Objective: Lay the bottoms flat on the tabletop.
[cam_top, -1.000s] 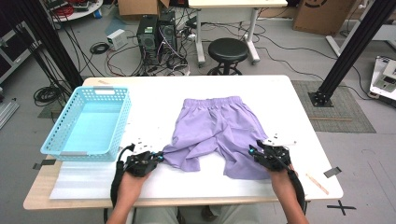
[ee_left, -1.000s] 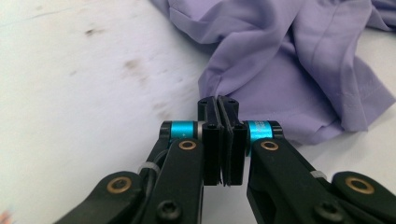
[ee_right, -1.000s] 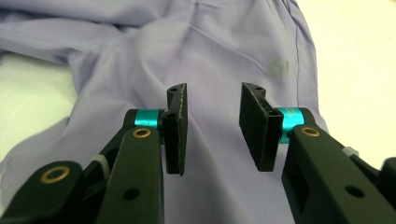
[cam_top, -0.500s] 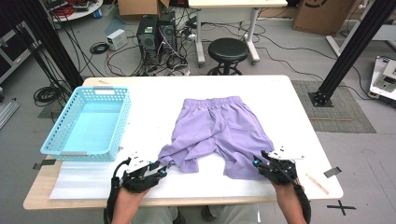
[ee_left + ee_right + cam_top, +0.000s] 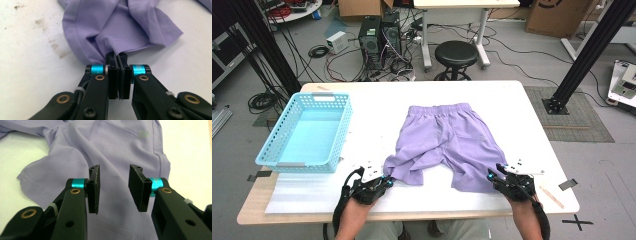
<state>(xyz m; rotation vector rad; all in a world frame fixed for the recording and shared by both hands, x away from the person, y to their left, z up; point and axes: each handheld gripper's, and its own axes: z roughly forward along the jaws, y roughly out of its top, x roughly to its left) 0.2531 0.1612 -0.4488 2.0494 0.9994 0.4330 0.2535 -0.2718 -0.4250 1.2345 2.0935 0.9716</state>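
Left gripper [image 5: 116, 55] jaws just closed, now pinching hem of purple shorts [image 5: 447, 140], lying ahead of both grippers. Right gripper [image 5: 113, 172] spread over other leg, unchanged. Both hands drew back.

From my station the light looks bright and even, shadows soft, the high view slightly grainy.

Bare table [image 5: 512, 100] right of the shorts [image 5: 447, 135] (open passage); basket [image 5: 304, 132] blocks the left
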